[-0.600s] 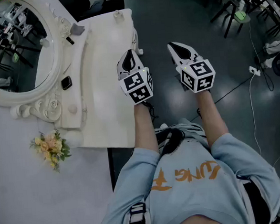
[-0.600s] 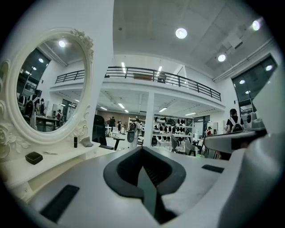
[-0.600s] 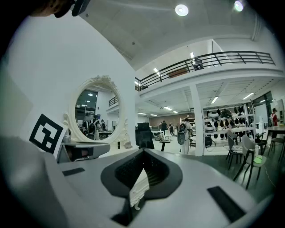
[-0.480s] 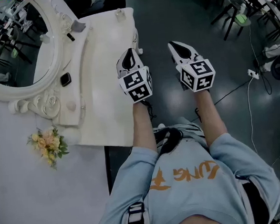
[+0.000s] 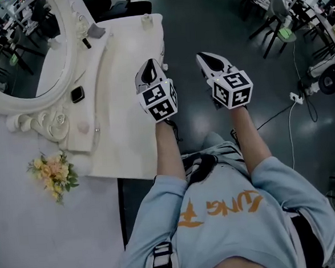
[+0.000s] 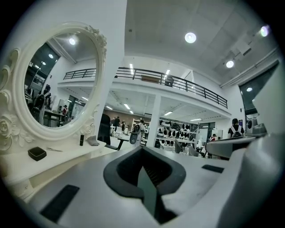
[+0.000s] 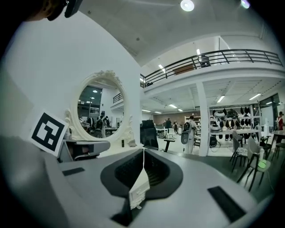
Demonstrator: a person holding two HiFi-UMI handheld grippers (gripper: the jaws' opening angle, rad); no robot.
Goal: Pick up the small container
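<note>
Light blue sweatshirt (image 5: 237, 229), orange lettering (image 5: 221, 208), white left gripper (image 5: 150, 63), white right gripper (image 5: 202, 57), black-lined jaws.

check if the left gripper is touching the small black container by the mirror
Apart. The head view shows a stretch of bare white tabletop between the left gripper and the small black container.

I see an ornate white oval mirror (image 5: 19, 52) at far left. A yellow flower posy (image 5: 52, 173) lies just below its frame. The cream dressing table (image 5: 123, 76) is right of the mirror. Well beyond that are dark floor (image 5: 194, 20), chairs (image 5: 273, 14) and a trailing cable (image 5: 280, 114).
</note>
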